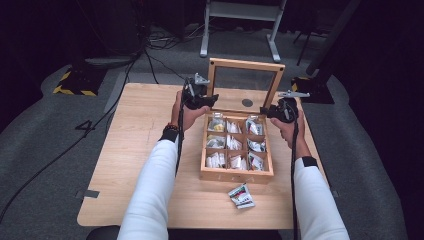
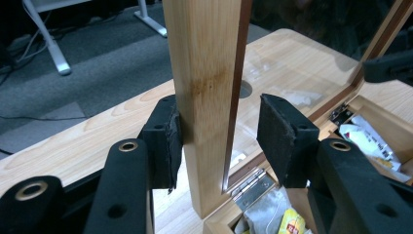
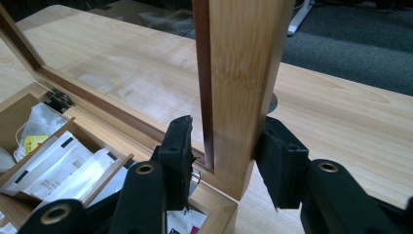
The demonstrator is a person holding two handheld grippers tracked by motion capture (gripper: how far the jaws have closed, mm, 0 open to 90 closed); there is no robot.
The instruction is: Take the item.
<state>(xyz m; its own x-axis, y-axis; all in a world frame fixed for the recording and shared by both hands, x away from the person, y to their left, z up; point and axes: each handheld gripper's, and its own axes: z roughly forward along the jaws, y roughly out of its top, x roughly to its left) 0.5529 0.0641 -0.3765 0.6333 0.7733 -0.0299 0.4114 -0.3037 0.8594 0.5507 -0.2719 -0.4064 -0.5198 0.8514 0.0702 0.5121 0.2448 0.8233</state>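
So the wooden box (image 1: pixel 237 150) sits mid-table (image 1: pixel 140 150) with its glass-paned lid (image 1: pixel 245 80) standing upright on the hinges at the back; the nine compartments are full of tea-bag sachets (image 1: pixel 234 144), and one stray sachet (image 1: pixel 241 196) lies on the table just in front of the box. Each hand has taken one side post of the lid frame; the left gripper (image 2: pixel 219 131) straddles the left post (image 2: pixel 207 97) low down near the hinge (image 2: pixel 251 187), with one pad touching the outer face of the wood and the other pad standing clear on the glass side, so it's spread around the post rather than pinching it. The right gripper (image 3: pixel 224 156) does the same on the right post (image 3: pixel 243 87); the outer pad sits against the wood, the inner one looks just off the frame, so I'd call that one spread too, maybe barely in contact. My guess is that bracketing both posts at once is about steadying the lid evenly, so it swings without twisting on those small hinges; whether it's about to be lowered shut or held up I honestly can't tell. Staying near the hinge end keeps the jaws off the glass, which seems sensible.
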